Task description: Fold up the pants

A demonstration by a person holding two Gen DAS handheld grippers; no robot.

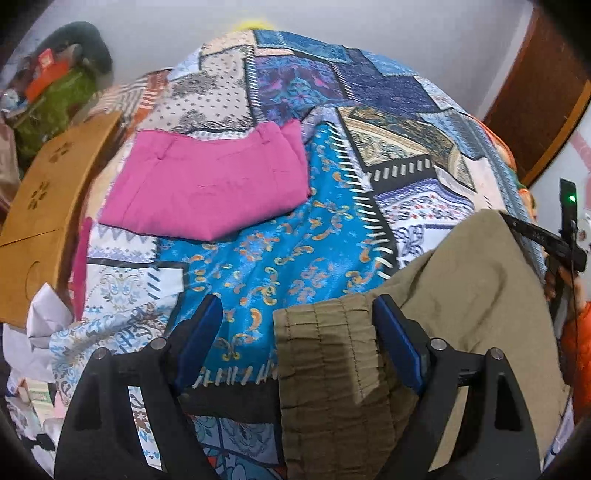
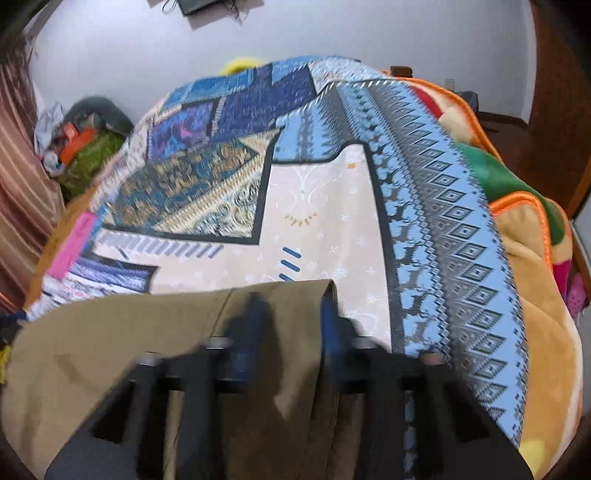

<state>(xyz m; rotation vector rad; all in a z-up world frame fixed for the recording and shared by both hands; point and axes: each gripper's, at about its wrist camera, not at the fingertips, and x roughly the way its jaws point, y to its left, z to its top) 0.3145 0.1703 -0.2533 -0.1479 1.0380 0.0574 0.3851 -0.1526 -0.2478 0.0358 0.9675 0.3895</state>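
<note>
Two pairs of pants lie on the patchwork bedspread (image 1: pixel 280 236): a folded pink pair (image 1: pixel 207 184) towards the far left side, and an olive-khaki pair (image 1: pixel 461 295) near the camera, spread over the bed's near edge.

On the left wrist view, the left gripper (image 1: pixel 295 325) has its blue fingers (image 1: pixel 199 332) spread wide. The gathered, stitched waistband (image 1: pixel 325 350) of the khaki pants sits between them, closer to the right finger, with bare bedspread showing on the other side, so the jaws are released and grasp nothing. To the right, part of the other black tool (image 1: pixel 546 240) pokes in over the khaki cloth.

On the right wrist view, which is blurred by motion, the right gripper (image 2: pixel 291 314) sits at the corner of the khaki pants (image 2: pixel 122 332), with cloth running between its two blue fingers (image 2: pixel 251 325). A clear gap separates them, but I cannot tell whether they pinch the fabric or merely straddle it.

Beyond the bedspread a thick orange-edged blanket (image 2: pixel 532 240) lies bunched on the right. A wooden board (image 1: pixel 55 192) with cut-out flower shapes stands at the left of the bed, and a heap of green and orange things (image 1: pixel 62 92) lies against the pale wall (image 1: pixel 369 22).
</note>
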